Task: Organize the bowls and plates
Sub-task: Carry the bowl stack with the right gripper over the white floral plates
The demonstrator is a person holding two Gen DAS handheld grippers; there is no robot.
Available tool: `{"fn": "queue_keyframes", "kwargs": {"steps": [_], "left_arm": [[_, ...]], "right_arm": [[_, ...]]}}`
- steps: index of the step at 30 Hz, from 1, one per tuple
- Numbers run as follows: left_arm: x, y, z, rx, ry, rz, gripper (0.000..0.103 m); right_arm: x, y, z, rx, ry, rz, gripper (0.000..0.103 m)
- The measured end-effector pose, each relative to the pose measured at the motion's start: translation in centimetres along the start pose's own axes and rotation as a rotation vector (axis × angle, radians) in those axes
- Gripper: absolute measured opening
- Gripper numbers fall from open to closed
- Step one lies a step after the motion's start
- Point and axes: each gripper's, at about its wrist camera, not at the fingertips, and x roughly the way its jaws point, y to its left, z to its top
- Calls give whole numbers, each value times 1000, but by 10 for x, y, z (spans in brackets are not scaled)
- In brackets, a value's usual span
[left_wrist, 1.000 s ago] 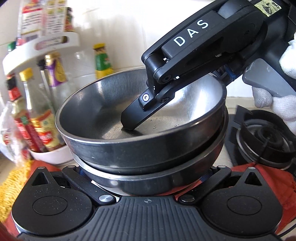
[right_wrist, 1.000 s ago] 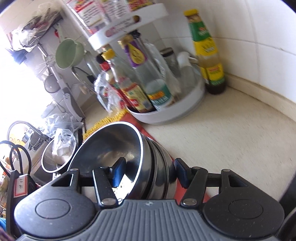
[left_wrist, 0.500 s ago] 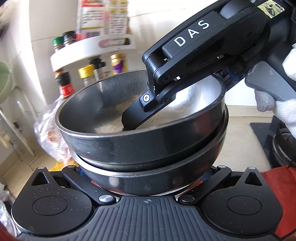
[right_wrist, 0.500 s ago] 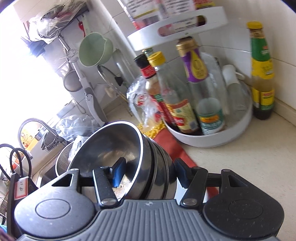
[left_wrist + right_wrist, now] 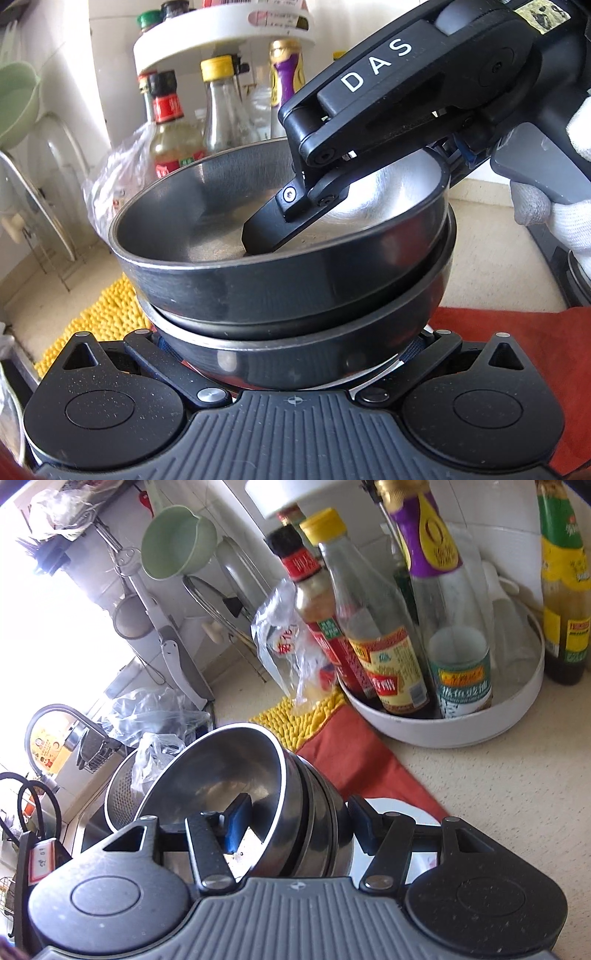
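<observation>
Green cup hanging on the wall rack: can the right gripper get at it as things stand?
Probably not. The right gripper is shut on the rim of the stack of steel bowls, one finger inside the top bowl and one outside, so its jaws are occupied. The green cup hangs beyond.

I note my right gripper (image 5: pixel 295 206): matte black body, white "DAS" lettering, small silver screw near the finger hinge, grey trigger, a worn yellow sticker on top. Finger pads (image 5: pixel 236 823) are blue. A white knit glove (image 5: pixel 565 221) covers the hand. Left gripper (image 5: pixel 291 347): ribbed grey base, black speckled discs.
</observation>
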Motion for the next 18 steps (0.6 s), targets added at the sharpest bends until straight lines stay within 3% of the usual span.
{"fn": "queue_keyframes", "kwargs": {"steps": [18], "left_arm": [[33, -1, -24, -21, 65, -65, 103]], "right_arm": [[28, -25, -23, 77, 53, -44, 58]]}}
